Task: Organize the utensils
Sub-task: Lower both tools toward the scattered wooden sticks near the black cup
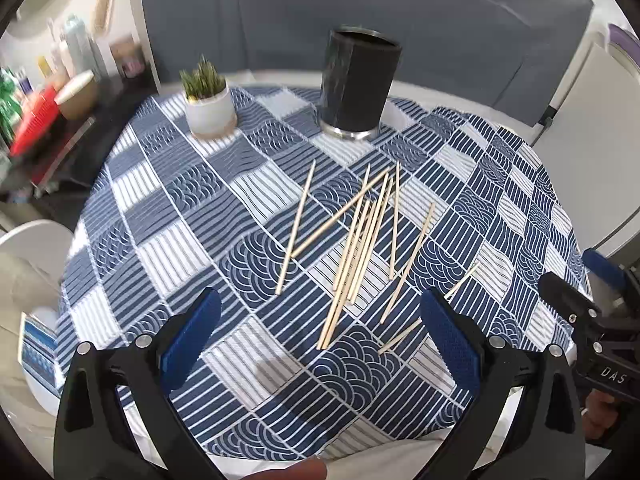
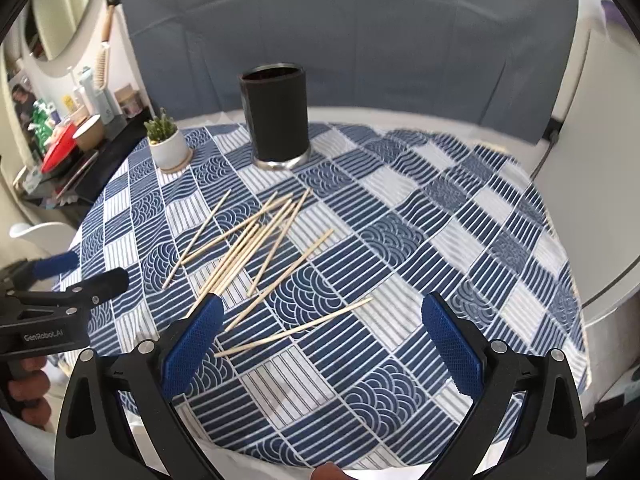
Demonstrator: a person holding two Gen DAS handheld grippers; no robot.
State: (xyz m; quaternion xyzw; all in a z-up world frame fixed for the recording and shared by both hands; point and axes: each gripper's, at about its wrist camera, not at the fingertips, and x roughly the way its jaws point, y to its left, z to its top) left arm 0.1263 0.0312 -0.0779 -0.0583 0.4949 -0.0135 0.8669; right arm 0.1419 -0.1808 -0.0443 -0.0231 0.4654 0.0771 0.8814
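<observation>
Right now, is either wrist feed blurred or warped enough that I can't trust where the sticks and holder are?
Left wrist view: motion smear on the shelf clutter at left and on the black holder; wooden sticks stay sharp. Right wrist view: crisp throughout, holder and sticks clear. Both: fisheye bends the tablecloth edges; no glare.

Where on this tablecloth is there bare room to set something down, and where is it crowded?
Free: the right side of the tablecloth, right of the black holder, and the near strip under the open right gripper. Crowded: the centre-left, where chopsticks lie scattered below the potted plant.
</observation>
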